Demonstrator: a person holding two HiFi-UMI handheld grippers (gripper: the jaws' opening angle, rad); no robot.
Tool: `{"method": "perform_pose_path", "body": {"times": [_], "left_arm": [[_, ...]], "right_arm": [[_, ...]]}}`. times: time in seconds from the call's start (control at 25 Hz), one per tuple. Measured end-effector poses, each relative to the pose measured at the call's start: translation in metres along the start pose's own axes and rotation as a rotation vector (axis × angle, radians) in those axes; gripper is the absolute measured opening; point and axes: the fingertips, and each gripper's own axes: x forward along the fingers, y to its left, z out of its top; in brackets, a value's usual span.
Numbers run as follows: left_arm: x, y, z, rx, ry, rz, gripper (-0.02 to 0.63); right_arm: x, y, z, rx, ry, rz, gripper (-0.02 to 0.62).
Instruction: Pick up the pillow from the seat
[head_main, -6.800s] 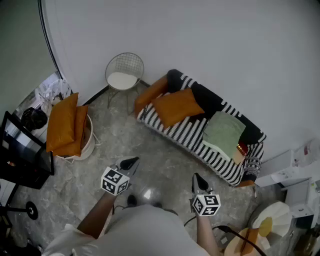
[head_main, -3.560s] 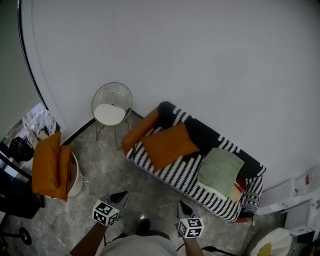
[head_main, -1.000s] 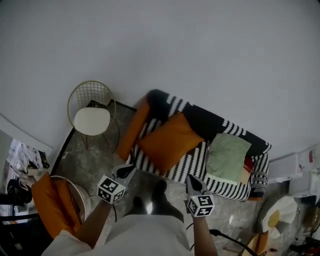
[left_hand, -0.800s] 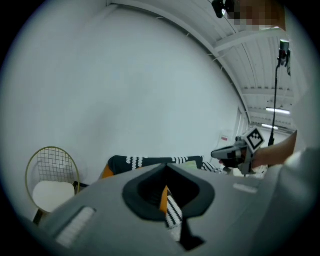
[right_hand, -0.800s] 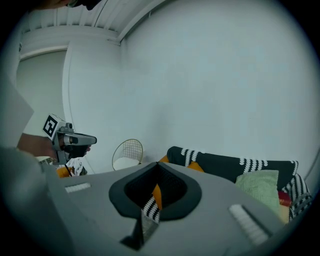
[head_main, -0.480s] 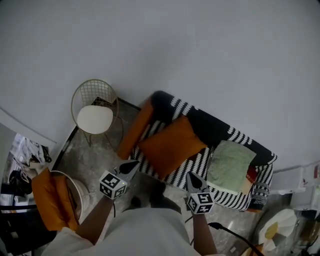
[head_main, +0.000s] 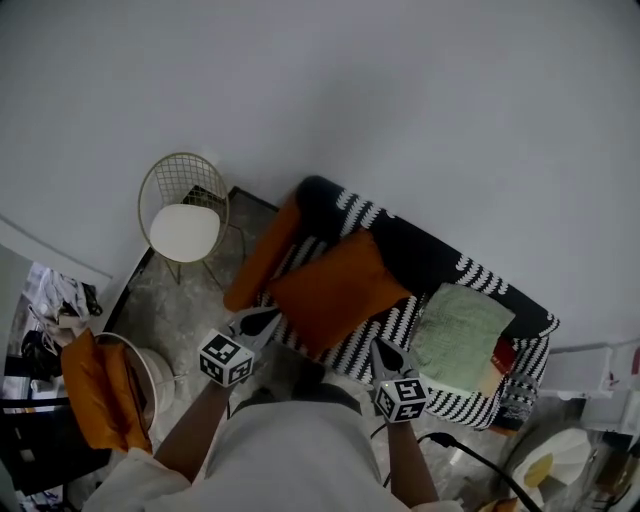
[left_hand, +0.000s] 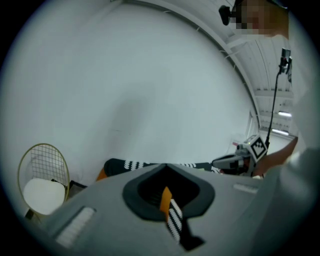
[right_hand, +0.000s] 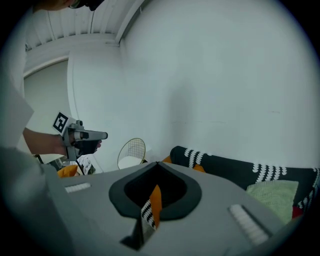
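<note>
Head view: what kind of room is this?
Probably a living-room or lounge corner: a striped sofa with an orange pillow on its seat, a wire chair beside it, and a basket holding more orange cushions.

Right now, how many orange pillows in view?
4 orange pillows: one on the sofa seat, a long one at its end by the wire chair, two standing in the floor basket. Others may be hidden.
</note>
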Motion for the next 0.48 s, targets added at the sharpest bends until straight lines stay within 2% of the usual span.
{"method": "perform_pose_path", "body": {"times": [0.28,0.48], "left_arm": [[0.055,0.004,-0.005,-0.006,0.049,0.005,0.000],[0.081,0.003,-0.010,0.013,0.097,-0.010,0.000]], "right_arm": [[0.016,-0.048,-0.017,0.028,0.040,0.022,0.005],[0.025,-0.059,-0.026,0.036,0.066,0.058,0.005]]}}
